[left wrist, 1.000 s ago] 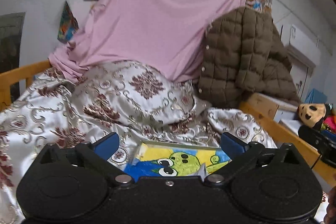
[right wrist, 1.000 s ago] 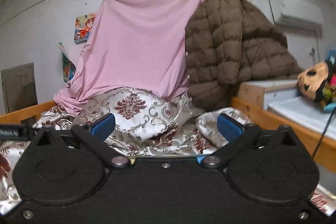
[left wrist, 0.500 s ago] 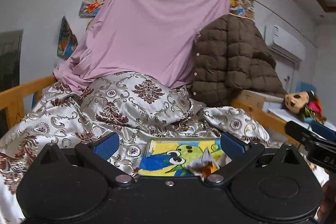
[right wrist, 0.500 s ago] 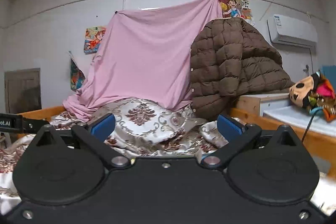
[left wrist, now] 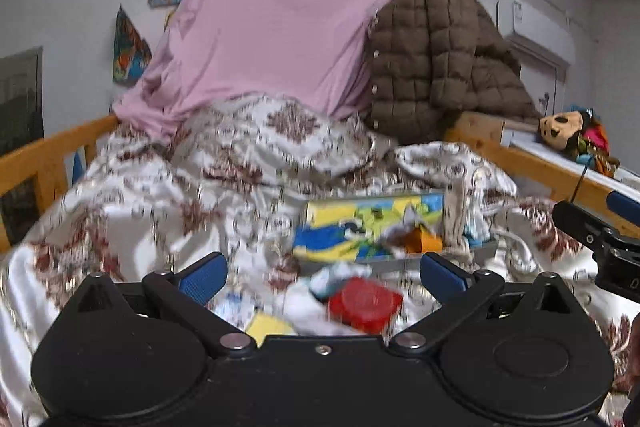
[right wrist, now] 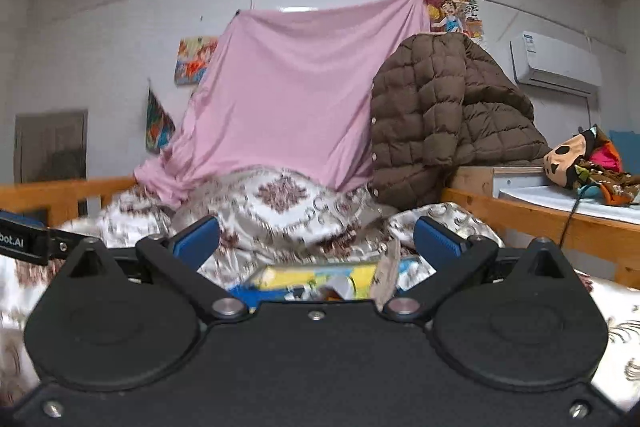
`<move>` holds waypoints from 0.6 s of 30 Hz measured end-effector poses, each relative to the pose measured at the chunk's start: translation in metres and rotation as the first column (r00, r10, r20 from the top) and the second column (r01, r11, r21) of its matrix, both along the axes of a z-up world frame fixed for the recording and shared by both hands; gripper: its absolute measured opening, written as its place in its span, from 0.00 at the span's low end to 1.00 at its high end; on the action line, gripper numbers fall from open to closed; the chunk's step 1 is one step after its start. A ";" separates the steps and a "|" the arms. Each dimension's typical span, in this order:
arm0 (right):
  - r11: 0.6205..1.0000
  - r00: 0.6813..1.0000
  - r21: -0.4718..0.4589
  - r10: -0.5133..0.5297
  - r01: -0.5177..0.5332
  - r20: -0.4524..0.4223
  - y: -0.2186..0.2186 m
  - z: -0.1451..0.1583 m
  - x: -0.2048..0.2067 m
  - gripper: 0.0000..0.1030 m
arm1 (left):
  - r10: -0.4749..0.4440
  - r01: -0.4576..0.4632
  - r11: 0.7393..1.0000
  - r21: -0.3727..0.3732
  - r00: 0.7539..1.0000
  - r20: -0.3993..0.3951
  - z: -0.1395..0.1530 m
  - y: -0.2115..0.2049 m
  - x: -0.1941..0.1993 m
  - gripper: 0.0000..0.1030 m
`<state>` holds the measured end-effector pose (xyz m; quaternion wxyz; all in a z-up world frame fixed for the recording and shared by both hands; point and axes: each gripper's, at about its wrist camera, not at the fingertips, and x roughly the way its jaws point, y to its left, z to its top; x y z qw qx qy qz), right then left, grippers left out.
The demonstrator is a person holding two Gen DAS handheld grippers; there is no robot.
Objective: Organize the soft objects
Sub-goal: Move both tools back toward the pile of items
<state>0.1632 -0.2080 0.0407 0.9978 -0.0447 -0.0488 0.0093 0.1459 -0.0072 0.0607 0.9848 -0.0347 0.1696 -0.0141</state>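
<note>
A satin quilt [left wrist: 132, 211] with a brown flower pattern covers the bed, with a matching pillow [left wrist: 280, 139] behind it. A shallow box [left wrist: 360, 227] with a yellow and blue cartoon print lies on the quilt and holds crumpled scraps. In front of it lie a red lid-like thing [left wrist: 364, 303], a white cloth [left wrist: 340, 273] and a yellow piece [left wrist: 268, 327], all blurred. My left gripper [left wrist: 322, 277] hangs open just above these. My right gripper [right wrist: 316, 239] is open too, close to the box [right wrist: 312, 277], with nothing between its fingers.
A pink sheet [right wrist: 296, 95] hangs on the back wall. A brown quilted jacket [right wrist: 452, 123] is piled at the right. A plush toy [right wrist: 580, 159] lies on a white shelf beyond the wooden bed rail [right wrist: 540, 223]. An air conditioner [right wrist: 556, 63] is on the wall.
Both grippers have drawn back from the pillow. The left view now takes in the red thing, white cloth and yellow piece in front of the box. Jaws stay open.
</note>
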 end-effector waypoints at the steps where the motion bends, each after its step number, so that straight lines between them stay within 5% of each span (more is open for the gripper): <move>1: 1.000 1.000 -0.012 -0.004 0.004 -0.008 0.001 0.004 0.011 0.99 | -0.002 0.001 1.000 -0.008 1.000 -0.013 -0.004 0.002 -0.002 0.99; 8: 0.999 0.997 -0.015 -0.045 0.044 -0.070 0.004 -0.002 -0.001 0.99 | -0.014 0.014 1.000 -0.002 0.991 -0.135 -0.022 0.011 -0.008 0.99; 18: 0.998 0.954 -0.042 -0.064 0.054 -0.293 0.024 -0.022 0.001 0.99 | -0.025 0.033 0.999 0.022 0.953 -0.302 -0.054 0.020 -0.022 0.99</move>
